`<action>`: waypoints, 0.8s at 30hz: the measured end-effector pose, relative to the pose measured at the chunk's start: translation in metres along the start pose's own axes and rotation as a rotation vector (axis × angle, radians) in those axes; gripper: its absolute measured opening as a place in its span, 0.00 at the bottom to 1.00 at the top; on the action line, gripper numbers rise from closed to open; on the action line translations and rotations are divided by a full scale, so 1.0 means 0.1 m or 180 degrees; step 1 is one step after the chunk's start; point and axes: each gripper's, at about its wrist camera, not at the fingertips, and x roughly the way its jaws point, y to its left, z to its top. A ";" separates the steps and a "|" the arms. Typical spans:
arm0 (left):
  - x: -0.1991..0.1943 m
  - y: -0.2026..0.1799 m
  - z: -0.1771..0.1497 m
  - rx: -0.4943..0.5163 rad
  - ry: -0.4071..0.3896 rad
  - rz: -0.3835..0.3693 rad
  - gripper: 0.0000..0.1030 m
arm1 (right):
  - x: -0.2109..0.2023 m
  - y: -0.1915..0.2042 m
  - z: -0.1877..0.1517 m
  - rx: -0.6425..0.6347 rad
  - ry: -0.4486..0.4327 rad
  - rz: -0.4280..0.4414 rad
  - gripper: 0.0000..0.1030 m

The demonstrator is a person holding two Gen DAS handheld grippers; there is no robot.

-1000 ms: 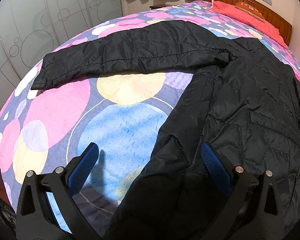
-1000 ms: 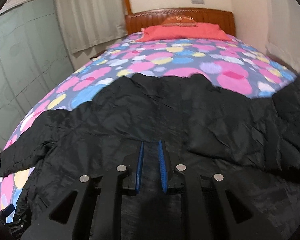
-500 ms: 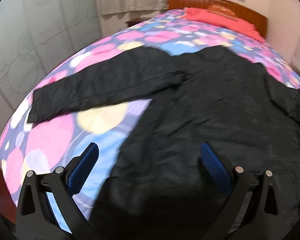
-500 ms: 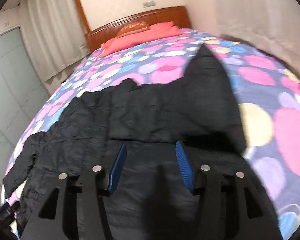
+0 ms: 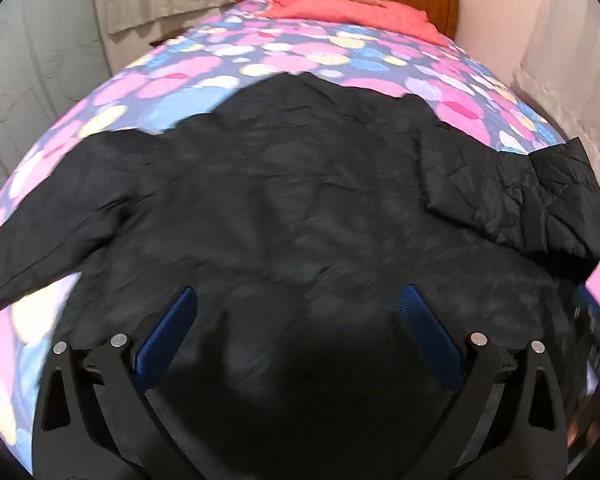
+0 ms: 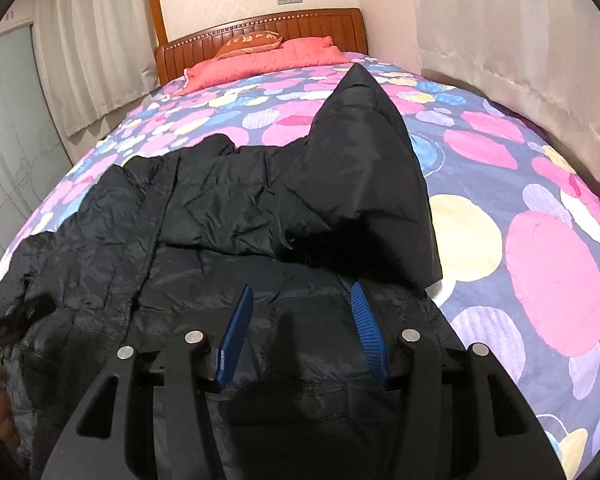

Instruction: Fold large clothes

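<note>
Black quilted jacket: large, glossy, wrinkled; spread flat across the bed, one sleeve folded inward (cuff pointing headboard-ward).

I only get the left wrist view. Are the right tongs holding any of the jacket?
Observer: No. The right tongs are open over the jacket, with nothing between them.
Operator: Where does the sleeve on that side end?
Observer: Its cuff lies on the bedspread, pointing toward the pink pillow.
Operator: Any seam I can fold along?
Observer: A long strip, perhaps the zip, runs down the jacket left of the tongs.
</note>
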 end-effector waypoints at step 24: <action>1.00 -1.00 0.70 -0.0108 0.0192 -0.0279 0.34 | 0.07 -0.08 -0.09 0.0100 -0.0005 0.0118 0.50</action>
